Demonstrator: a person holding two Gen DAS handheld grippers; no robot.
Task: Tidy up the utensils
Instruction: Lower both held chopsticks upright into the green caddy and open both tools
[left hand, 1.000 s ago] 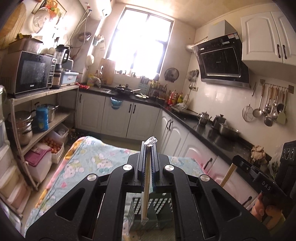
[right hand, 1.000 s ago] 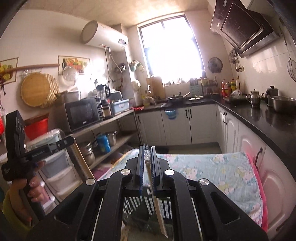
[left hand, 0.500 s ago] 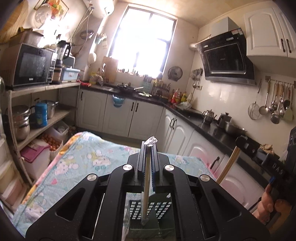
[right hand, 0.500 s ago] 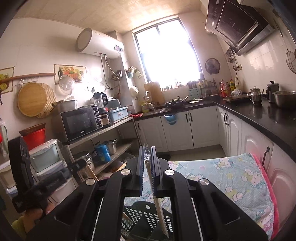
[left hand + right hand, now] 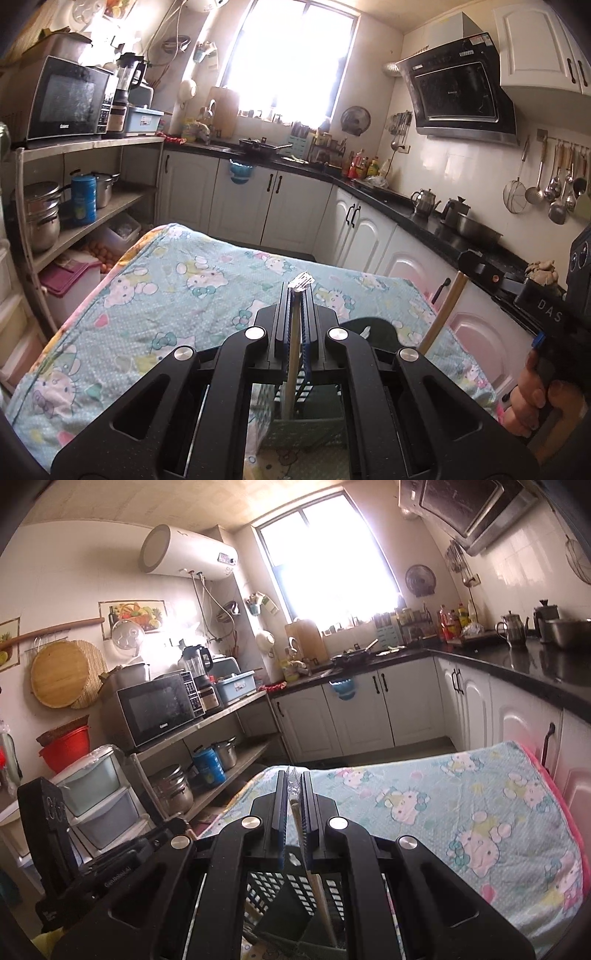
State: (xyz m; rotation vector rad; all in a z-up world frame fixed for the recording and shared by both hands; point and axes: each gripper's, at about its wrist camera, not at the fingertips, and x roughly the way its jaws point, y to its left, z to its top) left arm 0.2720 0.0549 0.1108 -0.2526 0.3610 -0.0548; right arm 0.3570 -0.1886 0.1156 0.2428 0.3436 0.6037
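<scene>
Left gripper (image 5: 295, 295), centre of the left wrist view: jaws closed on a pale wooden chopstick in clear plastic wrap (image 5: 290, 363), held upright, its lower end over the dark green slotted plastic utensil basket (image 5: 306, 430) at bottom centre.

Right gripper (image 5: 294, 781), centre of the right wrist view: jaws closed on a second wrapped pale wooden chopstick (image 5: 314, 878), tilted, lower end inside the basket (image 5: 273, 890).

Basket sits on the table under a light-blue cartoon-cat print cloth (image 5: 177, 295). Person's hand (image 5: 535, 402) on the right gripper's handle, lower right of the left wrist view.
</scene>
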